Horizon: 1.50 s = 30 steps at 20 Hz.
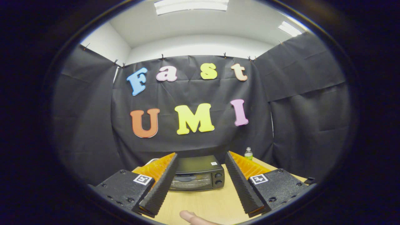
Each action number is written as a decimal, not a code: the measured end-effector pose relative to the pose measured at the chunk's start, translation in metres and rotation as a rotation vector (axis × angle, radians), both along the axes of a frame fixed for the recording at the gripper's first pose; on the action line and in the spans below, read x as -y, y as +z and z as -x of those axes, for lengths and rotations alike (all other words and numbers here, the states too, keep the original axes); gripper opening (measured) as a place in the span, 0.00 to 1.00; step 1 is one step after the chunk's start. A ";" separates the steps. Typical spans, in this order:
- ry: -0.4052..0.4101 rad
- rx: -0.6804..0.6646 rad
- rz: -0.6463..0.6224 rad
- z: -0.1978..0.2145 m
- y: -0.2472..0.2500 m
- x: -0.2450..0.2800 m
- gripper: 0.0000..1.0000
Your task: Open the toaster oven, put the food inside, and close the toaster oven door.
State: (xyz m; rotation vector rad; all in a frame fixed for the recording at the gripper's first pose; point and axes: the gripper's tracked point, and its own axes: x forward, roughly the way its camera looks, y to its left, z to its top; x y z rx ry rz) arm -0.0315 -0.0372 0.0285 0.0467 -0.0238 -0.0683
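Gripper [200, 159] held level, facing forward, fingers spread wide apart with nothing between them. Left finger [161, 184] and right finger [242, 184] both angle inward toward their tips, ribbed inner faces turned to each other. A square marker tag sits on each finger's base block. A person's fingertip [190, 217] pokes in low, just behind and between the finger bases, touching neither finger.

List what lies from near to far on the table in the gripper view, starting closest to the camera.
Fingertip of a person's hand → open gripper, its fingers apart with nothing between them → toaster oven with its door shut, just ahead of the fingers → water bottle at the table's far edge.
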 end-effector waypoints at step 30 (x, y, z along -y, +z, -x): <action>0.039 -0.029 0.036 0.005 -0.028 -0.002 0.98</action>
